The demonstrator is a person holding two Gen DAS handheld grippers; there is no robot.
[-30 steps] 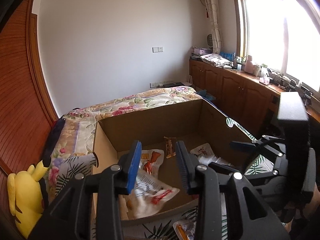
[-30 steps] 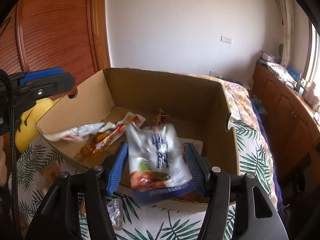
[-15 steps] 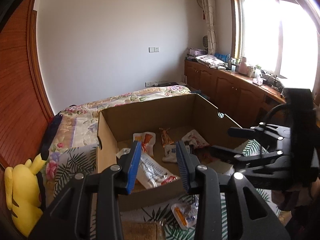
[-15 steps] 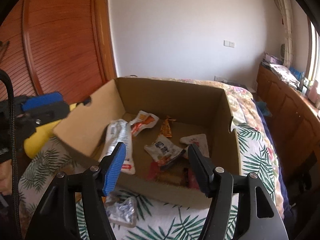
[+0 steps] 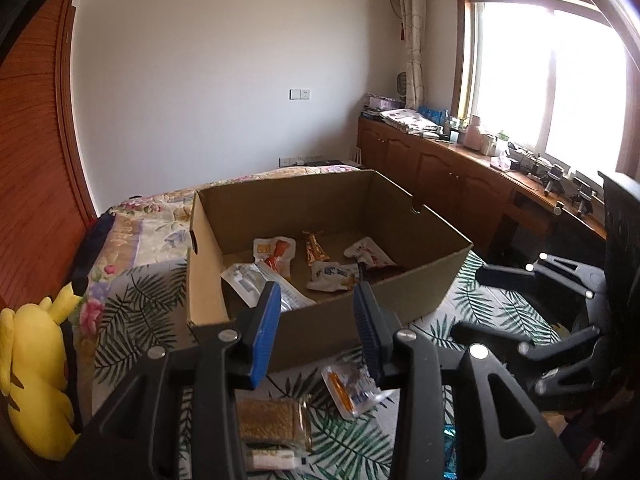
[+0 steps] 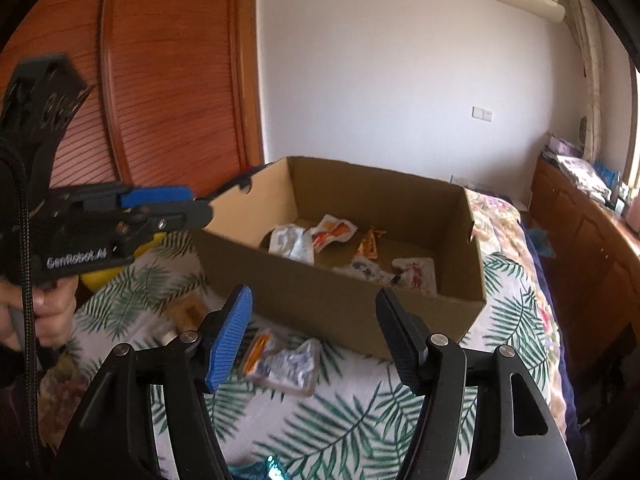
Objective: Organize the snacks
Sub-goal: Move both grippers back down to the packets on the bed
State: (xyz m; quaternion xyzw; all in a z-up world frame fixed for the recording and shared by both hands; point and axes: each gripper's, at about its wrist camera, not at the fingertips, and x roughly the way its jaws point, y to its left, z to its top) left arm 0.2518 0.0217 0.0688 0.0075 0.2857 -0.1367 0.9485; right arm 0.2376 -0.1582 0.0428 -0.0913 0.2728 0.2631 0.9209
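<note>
Crinkly foil snack packet (image 6: 280,360) lies on the bed just below my empty, half-open right gripper (image 6: 316,336); light, slippery, soft, so I'd pinch its flat middle. Left gripper (image 5: 316,336) is empty, jaws opening.

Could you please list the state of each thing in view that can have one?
Cardboard box: open-topped, several packets inside.
Clear snack packet: outside the box, lying on the bedspread.
Brown snack pack: outside, on the bedspread.
Left tongs: opening, nothing between them.
Right tongs: open, empty.
</note>
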